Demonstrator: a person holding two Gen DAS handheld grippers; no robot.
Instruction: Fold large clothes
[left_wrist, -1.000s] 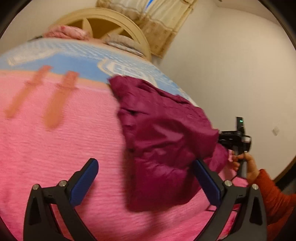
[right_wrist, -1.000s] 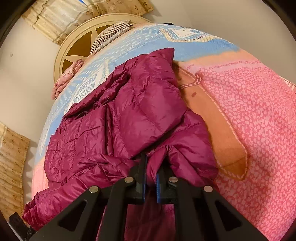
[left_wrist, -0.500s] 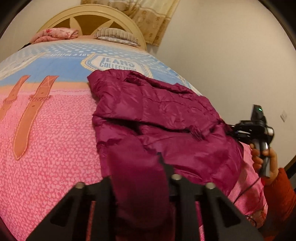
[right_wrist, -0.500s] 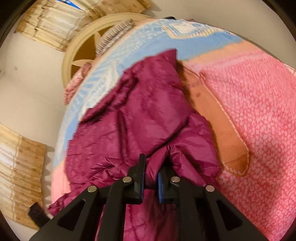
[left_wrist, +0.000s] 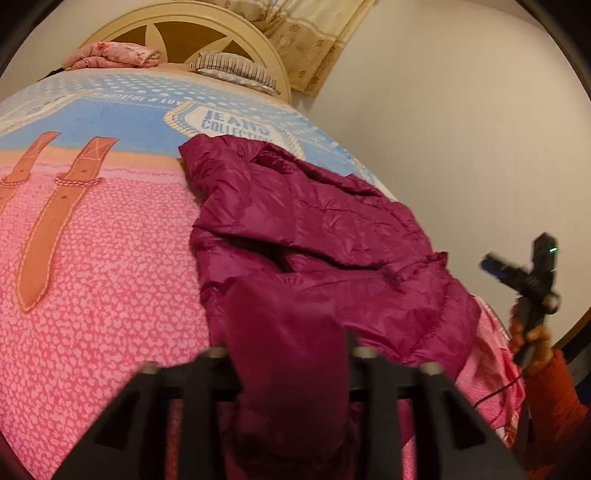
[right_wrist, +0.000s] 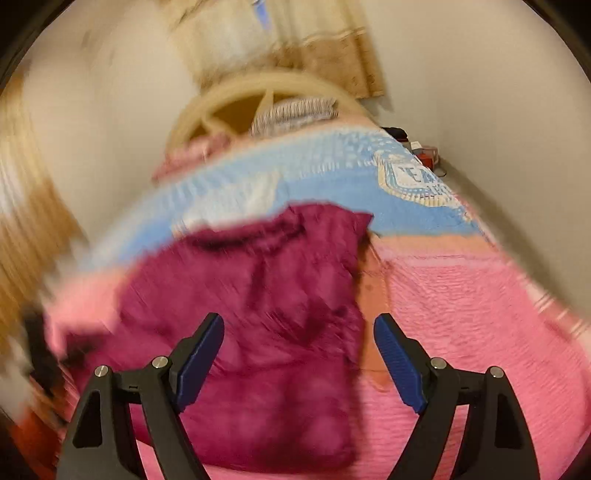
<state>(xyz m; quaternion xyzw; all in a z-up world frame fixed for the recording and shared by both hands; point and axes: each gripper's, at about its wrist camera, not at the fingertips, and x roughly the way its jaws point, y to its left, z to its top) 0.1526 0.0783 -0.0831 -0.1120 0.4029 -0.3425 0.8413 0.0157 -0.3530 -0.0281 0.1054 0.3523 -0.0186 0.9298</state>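
The bed (left_wrist: 92, 280) fills both views, spread with a pink cover (right_wrist: 480, 332) that turns orange and then blue further up, with printed brown straps (left_wrist: 55, 221) and a blue badge of lettering (left_wrist: 236, 125). At the far end stand a cream arched headboard (left_wrist: 184, 33), a striped pillow (left_wrist: 232, 70) and a folded pink floral cloth (left_wrist: 110, 55); beyond them hang patterned beige curtains (left_wrist: 314, 44) against a plain pale wall (left_wrist: 461, 129).

The maroon puffer jacket (left_wrist: 314, 236) lies crumpled on the bed, toward its right-hand edge in the left wrist view, one end reaching the blue band.

Nearest in the left wrist view, the left gripper (left_wrist: 288, 354) has a thick fold of the jacket bunched between its jaws. They have just been opening, and the fabric hides the pads, so whether they press on it is hard to say.

The right gripper (right_wrist: 299, 354) hangs above the jacket with its blue pads (right_wrist: 199, 358) spread wide and nothing between them; its jaws have just been opening. This view is blurred. In the left wrist view it shows off the bed's right edge, raised in a hand (left_wrist: 532, 336) with an orange sleeve (left_wrist: 554, 398).
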